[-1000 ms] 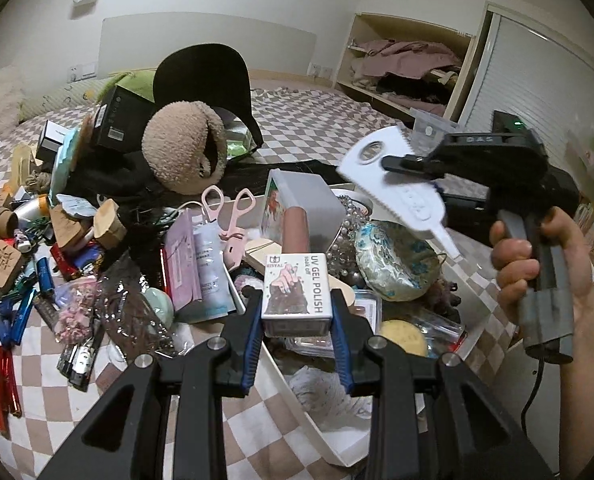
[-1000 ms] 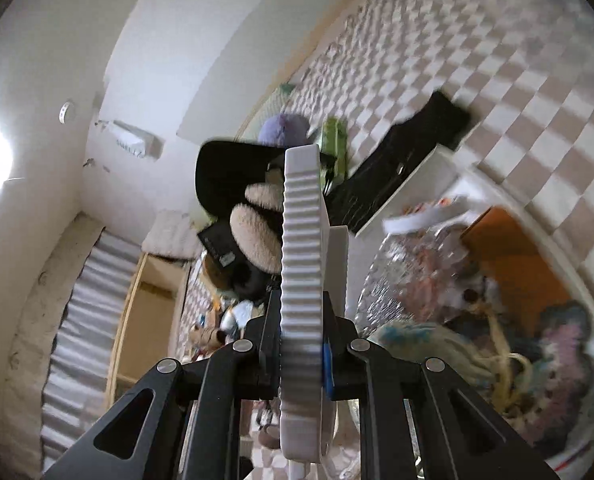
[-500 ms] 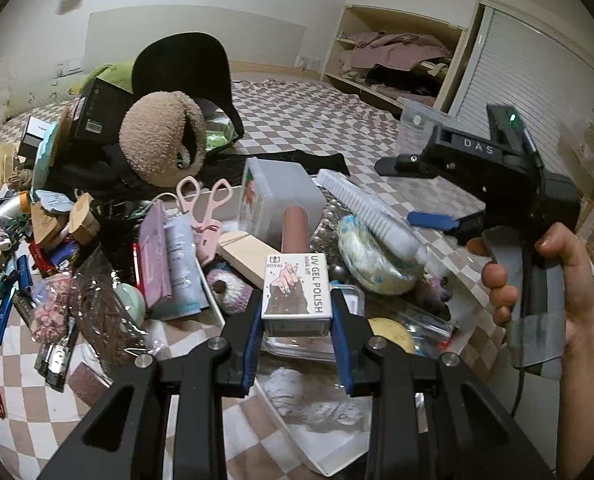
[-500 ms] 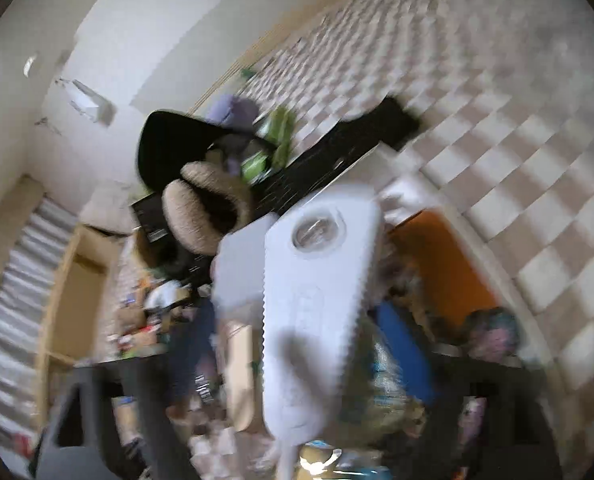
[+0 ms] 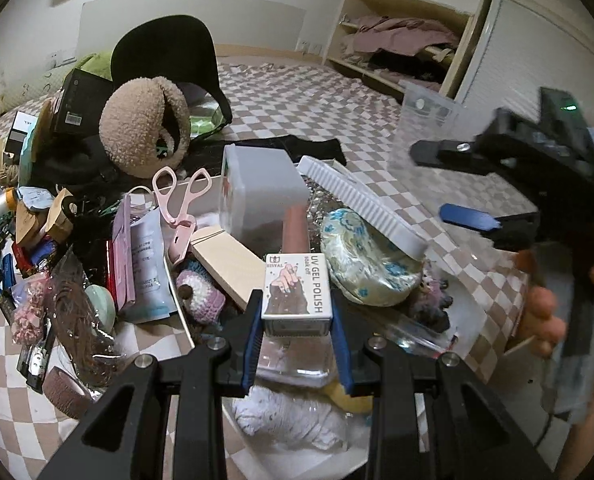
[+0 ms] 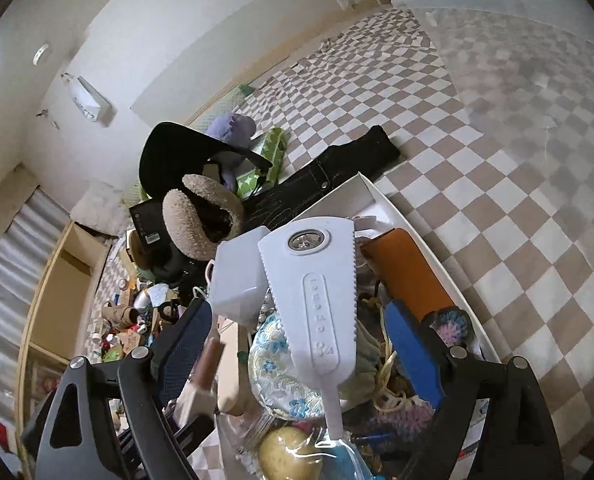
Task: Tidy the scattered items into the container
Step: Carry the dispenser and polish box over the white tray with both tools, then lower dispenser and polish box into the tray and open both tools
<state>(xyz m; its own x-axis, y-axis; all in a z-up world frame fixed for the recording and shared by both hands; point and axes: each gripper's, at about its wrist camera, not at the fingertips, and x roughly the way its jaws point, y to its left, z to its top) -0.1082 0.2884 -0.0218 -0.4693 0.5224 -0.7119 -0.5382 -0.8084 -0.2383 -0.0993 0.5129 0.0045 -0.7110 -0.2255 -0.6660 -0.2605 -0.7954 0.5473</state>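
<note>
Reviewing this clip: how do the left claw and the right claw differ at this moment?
The left claw is clamped on the UV gel polish box; the right claw stands wide open and grips nothing. The box sits between the left claw's pads, while the white ridged tool lies below the right claw on the pile in the white container. Both have blue pads and point down at the container.
</note>
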